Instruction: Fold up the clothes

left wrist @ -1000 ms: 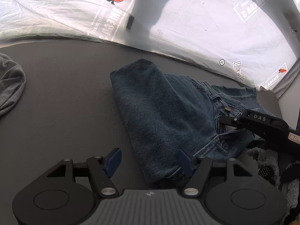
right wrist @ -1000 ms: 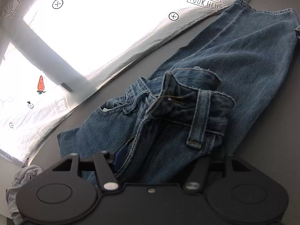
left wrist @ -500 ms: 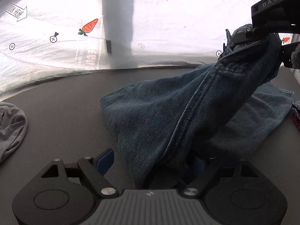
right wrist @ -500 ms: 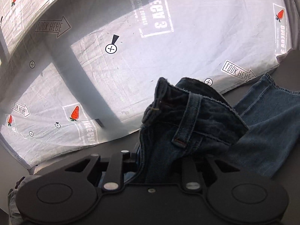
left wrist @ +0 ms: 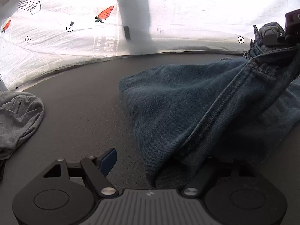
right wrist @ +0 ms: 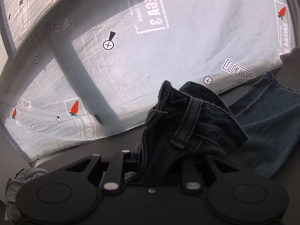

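Two fisheye views look along hand-held grippers over a dark grey table (left wrist: 78, 97).

In the left wrist view, a pair of blue jeans (left wrist: 187, 101) fills the frame from the centre out toward 3 o'clock. One part rises as a taut ridge toward 2 o'clock, where the right gripper (left wrist: 275, 37) pinches the bunched waistband at the frame edge; most of that gripper is cut off. The left gripper (left wrist: 159, 161) sits at 6 o'clock. Its jaws stand wide and are closing. The blue pad on the 7 o'clock side is bare above the table. The other finger is hidden under a fold of denim, so whether it touches the cloth cannot be told. A crumpled grey garment (left wrist: 18, 116) lies at 9 o'clock, partly cut off by the frame.

In the right wrist view, the right gripper (right wrist: 159, 161) is clenched on the jeans (right wrist: 187, 123) at the waistband, beside a belt loop. Its fingertips are buried in dark cloth and hard to make out. A lighter trouser leg lies flat on the table toward 3 o'clock. At 8 o'clock, the grey garment (right wrist: 24, 180) peeks out behind the gripper body. A white printed sheet (right wrist: 168, 56) with carrots and arrows fills the background.
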Available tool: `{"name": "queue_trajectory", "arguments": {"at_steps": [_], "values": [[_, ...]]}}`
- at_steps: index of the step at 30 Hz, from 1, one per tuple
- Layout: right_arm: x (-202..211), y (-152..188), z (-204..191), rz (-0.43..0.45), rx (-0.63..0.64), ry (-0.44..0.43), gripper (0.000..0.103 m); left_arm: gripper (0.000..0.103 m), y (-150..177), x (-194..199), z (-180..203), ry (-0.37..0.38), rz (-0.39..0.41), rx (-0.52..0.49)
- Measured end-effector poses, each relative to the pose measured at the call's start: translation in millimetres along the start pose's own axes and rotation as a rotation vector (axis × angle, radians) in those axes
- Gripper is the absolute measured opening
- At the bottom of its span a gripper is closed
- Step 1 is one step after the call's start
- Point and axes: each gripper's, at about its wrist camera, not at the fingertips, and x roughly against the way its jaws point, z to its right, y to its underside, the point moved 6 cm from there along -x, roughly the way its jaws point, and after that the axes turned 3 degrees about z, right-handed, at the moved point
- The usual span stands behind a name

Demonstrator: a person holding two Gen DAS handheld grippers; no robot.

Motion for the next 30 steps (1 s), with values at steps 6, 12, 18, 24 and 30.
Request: {"name": "queue_trajectory", "arguments": {"at_steps": [6,12,18,24,30], "values": [[-22,64,57,-0.232,-0.048,0.180,0.035,0.083,6,-3,-29,0.182,-0.188,0.123],[-15,56,60,-0.230,-0.147,0.194,0.044,0.084,8,23,-61,0.375,-0.180,0.246],[10,61,71,-0.168,-0.347,0.269,0.065,0.087,-17,6,-83,0.434,-0.135,0.430],[5,79,87,-0.165,-0.522,0.215,0.081,0.090,-18,-23,-49,0.524,-0.209,0.496],[-19,70,86,-0.125,-0.567,0.182,0.084,0.095,-25,-29,-8,0.510,-0.186,0.482]]}}
